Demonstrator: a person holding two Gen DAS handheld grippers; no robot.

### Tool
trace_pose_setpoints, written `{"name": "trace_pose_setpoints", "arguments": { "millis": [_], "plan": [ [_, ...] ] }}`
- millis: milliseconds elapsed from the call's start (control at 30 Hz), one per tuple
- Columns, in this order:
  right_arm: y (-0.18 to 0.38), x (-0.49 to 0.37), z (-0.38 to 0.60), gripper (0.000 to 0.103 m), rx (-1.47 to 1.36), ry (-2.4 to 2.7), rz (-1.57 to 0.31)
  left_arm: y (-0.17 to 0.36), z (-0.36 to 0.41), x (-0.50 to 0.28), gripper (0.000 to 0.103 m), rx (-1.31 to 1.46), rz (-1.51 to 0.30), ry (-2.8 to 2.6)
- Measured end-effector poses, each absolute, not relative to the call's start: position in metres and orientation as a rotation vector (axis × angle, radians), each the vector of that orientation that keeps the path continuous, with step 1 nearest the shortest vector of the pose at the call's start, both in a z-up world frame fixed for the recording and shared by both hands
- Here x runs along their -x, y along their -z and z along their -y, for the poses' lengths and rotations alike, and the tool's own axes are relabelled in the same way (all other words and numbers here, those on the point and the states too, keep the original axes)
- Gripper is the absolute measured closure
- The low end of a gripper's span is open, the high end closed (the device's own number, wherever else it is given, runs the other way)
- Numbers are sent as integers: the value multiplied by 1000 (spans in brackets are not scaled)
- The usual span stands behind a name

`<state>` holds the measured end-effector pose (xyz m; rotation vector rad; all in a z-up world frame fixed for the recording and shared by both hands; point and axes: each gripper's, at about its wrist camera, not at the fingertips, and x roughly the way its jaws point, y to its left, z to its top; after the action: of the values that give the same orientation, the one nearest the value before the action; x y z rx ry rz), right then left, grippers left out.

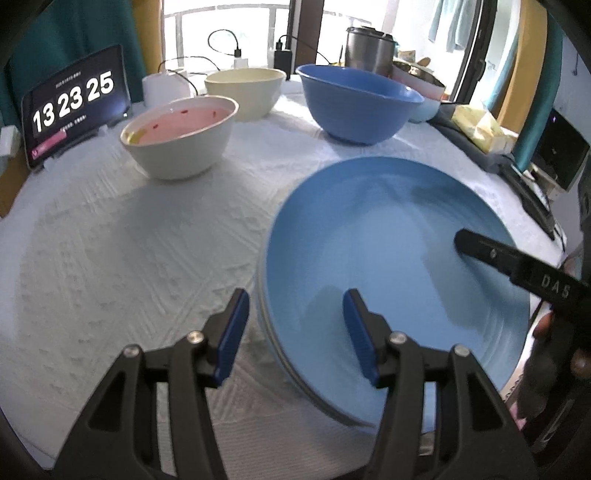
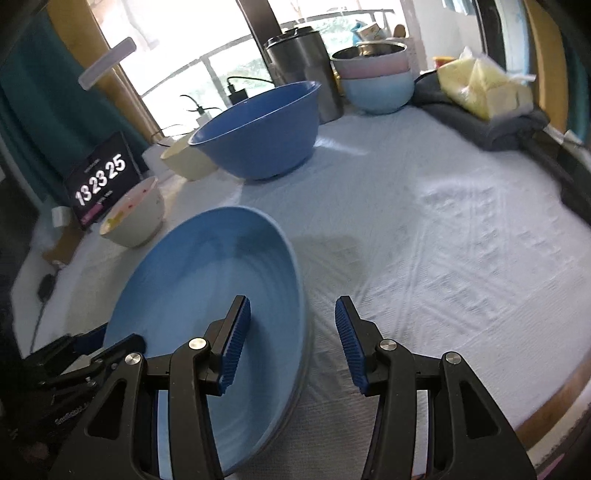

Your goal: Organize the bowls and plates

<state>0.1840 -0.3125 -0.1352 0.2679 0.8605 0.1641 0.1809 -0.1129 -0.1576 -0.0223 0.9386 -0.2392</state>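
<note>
White textured tablecloth (image 2: pixel 443 229); window (image 1: pixel 221 33) behind; clock tablet (image 1: pixel 74 107) reads 13 23 25.

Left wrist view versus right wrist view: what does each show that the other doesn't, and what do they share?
Only the left wrist view shows the left gripper straddling the plate's left rim, jaws open, and the full inside of the white bowl.

Only the right wrist view shows the right gripper straddling the plate's right rim, jaws open, and a wide bare stretch of tablecloth beyond it.

Both show the blue plate, the large blue bowl, the cream bowl, the steel canister and the clock tablet.
</note>
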Motion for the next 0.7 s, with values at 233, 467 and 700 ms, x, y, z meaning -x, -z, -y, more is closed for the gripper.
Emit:
{"name": "trace_pose_setpoints", "arguments": {
  "millis": [233,467,700],
  "plan": [
    [143,-186,300,44,-303,-215,-851,164,101,-186,39,146,-976,268],
    [142,-188,299,43,-292,-210,-843,163,111,-181,38,145,-963,326],
    [138,-186,295,43,-273,-199,-843,162,107,-180,38,155,-963,323]
  ]
}}
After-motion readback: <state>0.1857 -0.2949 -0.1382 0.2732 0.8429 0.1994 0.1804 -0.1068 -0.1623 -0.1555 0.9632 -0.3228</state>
